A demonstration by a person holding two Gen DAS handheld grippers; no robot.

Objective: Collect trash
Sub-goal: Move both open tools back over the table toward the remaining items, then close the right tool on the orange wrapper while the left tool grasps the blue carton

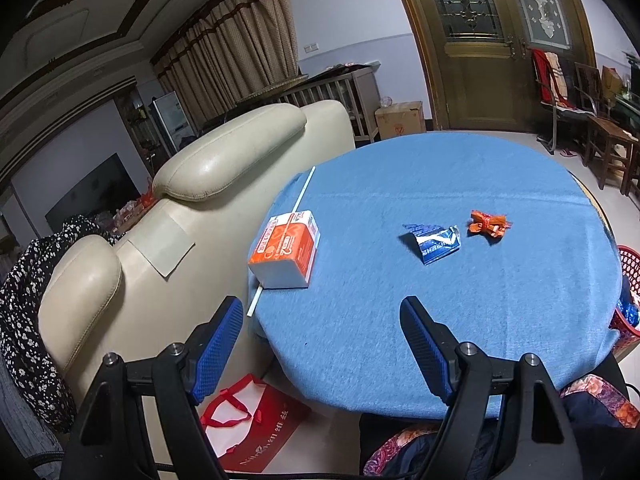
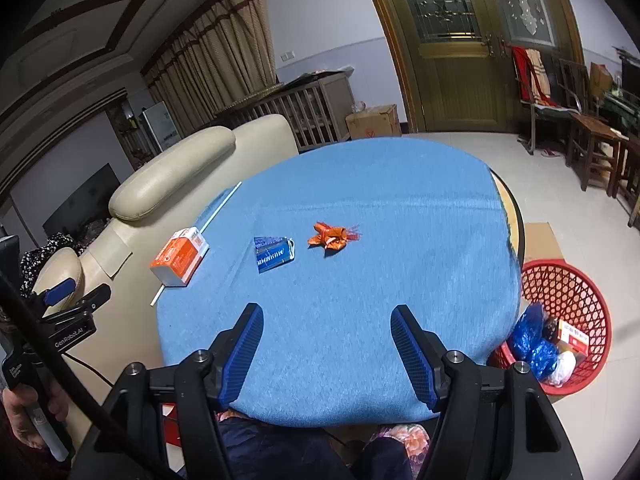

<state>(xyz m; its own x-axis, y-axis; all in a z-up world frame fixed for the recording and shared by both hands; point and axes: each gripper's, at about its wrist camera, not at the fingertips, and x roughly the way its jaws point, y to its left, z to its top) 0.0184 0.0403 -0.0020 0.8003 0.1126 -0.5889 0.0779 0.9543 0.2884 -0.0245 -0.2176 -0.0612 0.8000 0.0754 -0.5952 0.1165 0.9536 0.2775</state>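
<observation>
A crumpled orange wrapper and a torn blue wrapper lie near the middle of the round blue-clothed table. A red basket with trash in it stands on the floor at the table's right. My left gripper is open and empty at the table's near left edge. My right gripper is open and empty over the near edge, well short of both wrappers.
An orange and white tissue pack and a long white stick lie at the table's left edge. A cream sofa stands left. A red gift bag sits on the floor. Wooden chairs stand far right.
</observation>
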